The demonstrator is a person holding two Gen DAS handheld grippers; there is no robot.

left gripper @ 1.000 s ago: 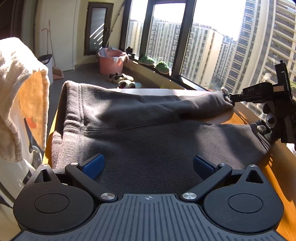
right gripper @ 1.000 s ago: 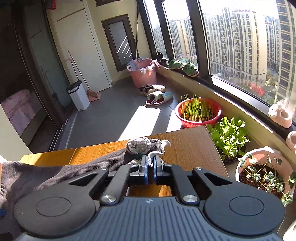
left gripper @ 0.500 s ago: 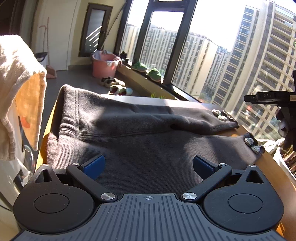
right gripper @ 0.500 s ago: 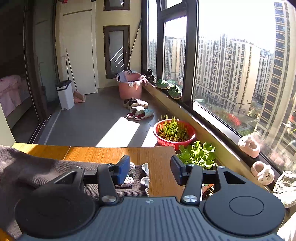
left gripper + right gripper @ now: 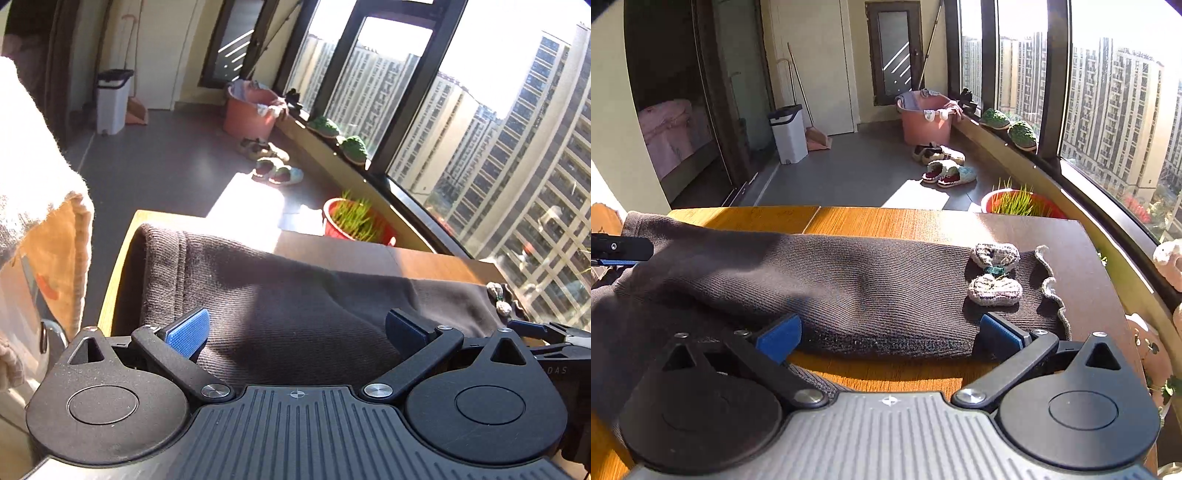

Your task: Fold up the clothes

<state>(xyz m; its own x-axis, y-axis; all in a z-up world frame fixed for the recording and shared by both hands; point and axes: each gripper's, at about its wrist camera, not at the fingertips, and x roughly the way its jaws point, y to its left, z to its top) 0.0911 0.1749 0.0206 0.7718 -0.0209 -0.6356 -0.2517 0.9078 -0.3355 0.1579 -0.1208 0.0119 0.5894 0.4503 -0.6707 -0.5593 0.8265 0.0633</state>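
The dark knitted garment point(image 5: 820, 280) lay spread across the wooden table point(image 5: 894, 221), its bow-trimmed cuff point(image 5: 995, 275) toward the window side. The right gripper point(image 5: 888, 334) was opening wide over the sleeve, pads clear of it. The left gripper point(image 5: 295, 332) hung spread wide above the cloth, gripping nothing.

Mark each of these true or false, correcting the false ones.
1. The dark grey knitted trousers lie on the wooden table. True.
2. The right gripper clamps the trouser cuff. False: its jaws are opening and its blue pads stand apart, off the cloth.
3. A knitted bow sits near the trouser cuff. True.
4. The left gripper is shut. False: its jaws stand wide above the trousers.
5. The red pot of grass stands on the table. False: it stands on the floor beyond it.
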